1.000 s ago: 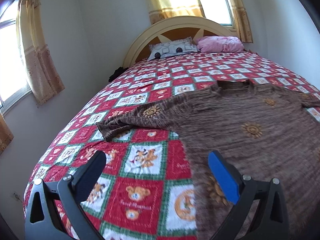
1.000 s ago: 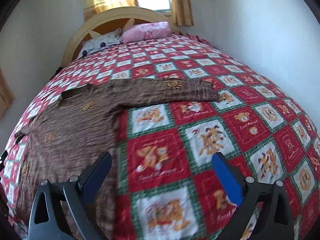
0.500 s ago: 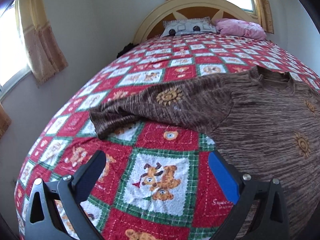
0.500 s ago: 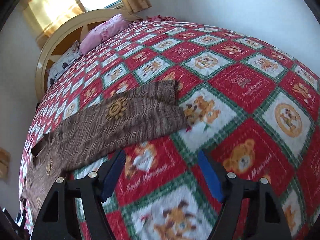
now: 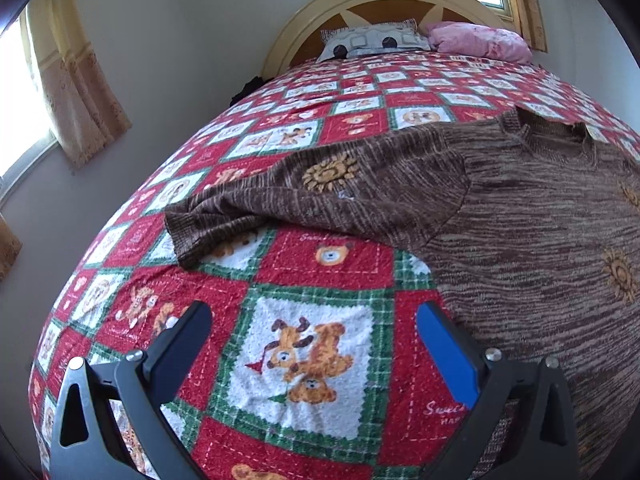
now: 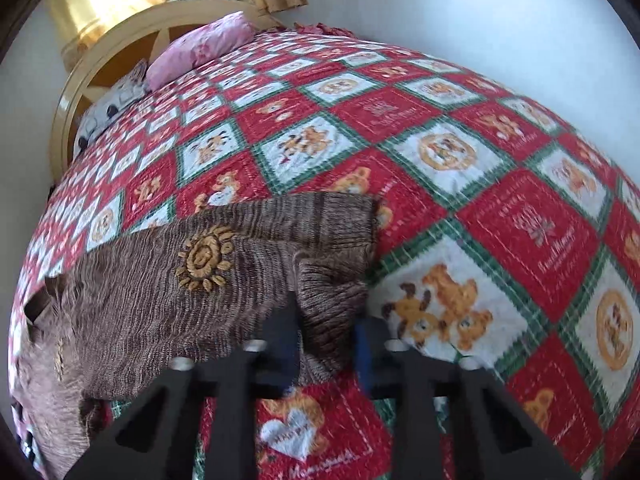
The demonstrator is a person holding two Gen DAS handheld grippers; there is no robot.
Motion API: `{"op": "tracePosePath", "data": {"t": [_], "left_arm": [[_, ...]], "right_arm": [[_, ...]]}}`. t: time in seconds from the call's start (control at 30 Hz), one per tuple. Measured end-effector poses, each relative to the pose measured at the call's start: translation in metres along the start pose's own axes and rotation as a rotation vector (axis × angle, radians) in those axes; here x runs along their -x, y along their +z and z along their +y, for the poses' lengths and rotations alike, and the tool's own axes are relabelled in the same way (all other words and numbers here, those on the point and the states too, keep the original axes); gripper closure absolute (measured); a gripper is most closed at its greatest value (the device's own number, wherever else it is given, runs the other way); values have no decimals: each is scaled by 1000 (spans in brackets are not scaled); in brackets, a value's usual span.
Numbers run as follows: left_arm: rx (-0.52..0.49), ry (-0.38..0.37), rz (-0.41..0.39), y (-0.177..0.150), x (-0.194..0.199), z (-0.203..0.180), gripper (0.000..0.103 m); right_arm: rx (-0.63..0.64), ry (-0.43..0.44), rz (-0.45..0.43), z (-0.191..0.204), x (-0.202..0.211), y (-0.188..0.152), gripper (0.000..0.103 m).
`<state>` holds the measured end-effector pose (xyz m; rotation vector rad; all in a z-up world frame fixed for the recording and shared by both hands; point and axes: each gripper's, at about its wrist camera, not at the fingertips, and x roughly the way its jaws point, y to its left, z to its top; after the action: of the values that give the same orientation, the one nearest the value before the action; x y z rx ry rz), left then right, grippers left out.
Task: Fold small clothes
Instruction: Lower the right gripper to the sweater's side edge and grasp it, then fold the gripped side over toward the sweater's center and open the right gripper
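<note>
Brown sweater [image 5: 520,216] lies spread flat on our bed [image 5: 304,360], its cuff [image 6: 332,312] pinched in our right claw [image 6: 326,344] near the bed's right edge, while our left claw [image 5: 312,344] hangs apart over the quilt.

Sweater [image 5: 520,216] lies on bedspread [image 5: 304,280], pillows [image 5: 376,42] behind

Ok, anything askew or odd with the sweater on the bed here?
The brown sweater is spread out, but its left sleeve cuff is rumpled and partly curled under. The right cuff is bunched in the right gripper.
</note>
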<state>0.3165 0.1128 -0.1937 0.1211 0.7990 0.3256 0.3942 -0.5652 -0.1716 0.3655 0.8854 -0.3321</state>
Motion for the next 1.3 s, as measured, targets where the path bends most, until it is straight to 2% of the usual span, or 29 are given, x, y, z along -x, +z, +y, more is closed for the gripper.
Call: {"op": "tracePosePath", "data": {"t": [0.17, 0.3, 0.4, 0.5, 0.6, 0.7, 0.77, 0.8, 0.83, 0.9, 1.0, 1.07, 1.17, 1.23, 1.3], "left_arm": [[15, -10, -6, 0, 0, 4, 0], [24, -15, -5, -1, -1, 4, 0], [22, -16, -3, -1, -2, 3, 0], [22, -18, 3, 0, -4, 3, 0], [24, -13, 7, -1, -4, 2, 0], [26, -13, 8, -2, -4, 2, 0], [27, -21, 11, -2, -5, 3, 0], [28, -27, 16, -2, -5, 3, 0], [31, -36, 21, -2, -6, 4, 0], [38, -59, 28, -2, -5, 6, 0], [40, -56, 9, -1, 8, 9, 0], [44, -89, -20, 3, 24, 8, 0], [32, -199, -68, 17, 55, -11, 0], [-28, -288, -92, 31, 74, -43, 0], [-102, -312, -111, 42, 86, -79, 0]], "right_arm": [[95, -21, -34, 34, 12, 6, 93], [209, 8, -97, 89, 33, 9, 93], [321, 55, -135, 145, 49, 2, 93], [425, 128, -153, 207, 61, -16, 93], [522, 210, -147, 267, 66, -47, 93], [576, 350, -74, 320, 57, -87, 91], [591, 436, 9, 340, 47, -108, 77], [597, 469, 42, 344, 44, -117, 51], [598, 498, 50, 343, 47, -126, 36], [604, 535, 54, 332, 57, -138, 36], [570, 545, 35, 281, 77, -142, 36], [514, 504, 9, 238, 87, -138, 36], [440, 410, -53, 178, 96, -136, 36], [398, 357, -93, 147, 101, -140, 35], [348, 346, -111, 122, 101, -142, 35]]}}
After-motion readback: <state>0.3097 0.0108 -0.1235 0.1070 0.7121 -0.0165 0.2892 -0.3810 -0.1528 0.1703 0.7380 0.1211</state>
